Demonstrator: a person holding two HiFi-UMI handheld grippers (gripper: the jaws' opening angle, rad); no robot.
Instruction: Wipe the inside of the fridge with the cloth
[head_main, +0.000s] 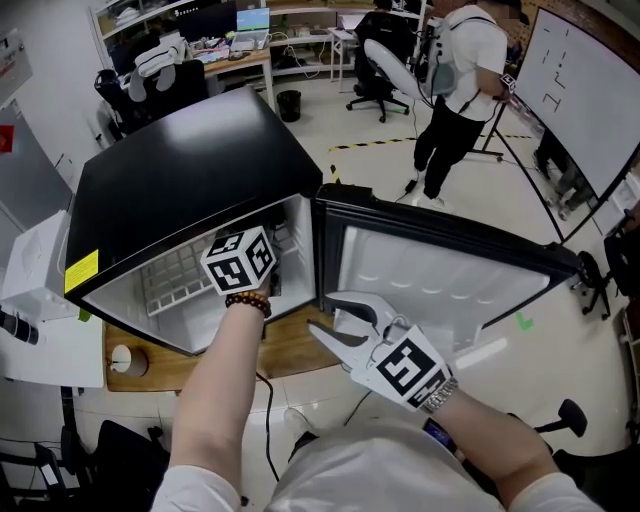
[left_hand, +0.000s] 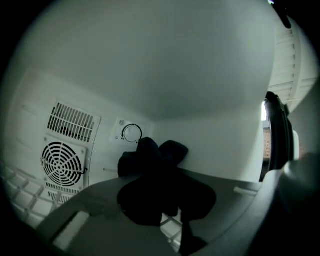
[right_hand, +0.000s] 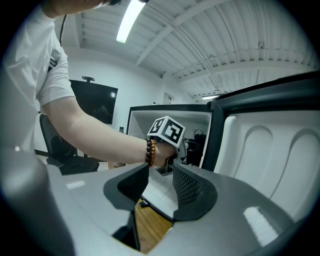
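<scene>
A black mini fridge (head_main: 180, 190) stands with its door (head_main: 440, 270) swung open to the right. My left gripper reaches into the white interior; in the head view only its marker cube (head_main: 240, 262) shows at the opening. In the left gripper view, the left gripper (left_hand: 167, 200) is shut on a dark bunched cloth (left_hand: 155, 175), close to the back wall below the thermostat dial (left_hand: 131, 133), with a fan grille (left_hand: 62, 162) to its left. My right gripper (head_main: 322, 313) (right_hand: 160, 172) hangs open and empty outside, in front of the door's lower edge.
A wire shelf (head_main: 175, 285) lies inside the fridge. The fridge rests on a wooden board (head_main: 290, 345). A white box (head_main: 40, 300) sits to the left. A person (head_main: 455, 80) stands behind, near office chairs (head_main: 385, 60) and a whiteboard (head_main: 580, 90).
</scene>
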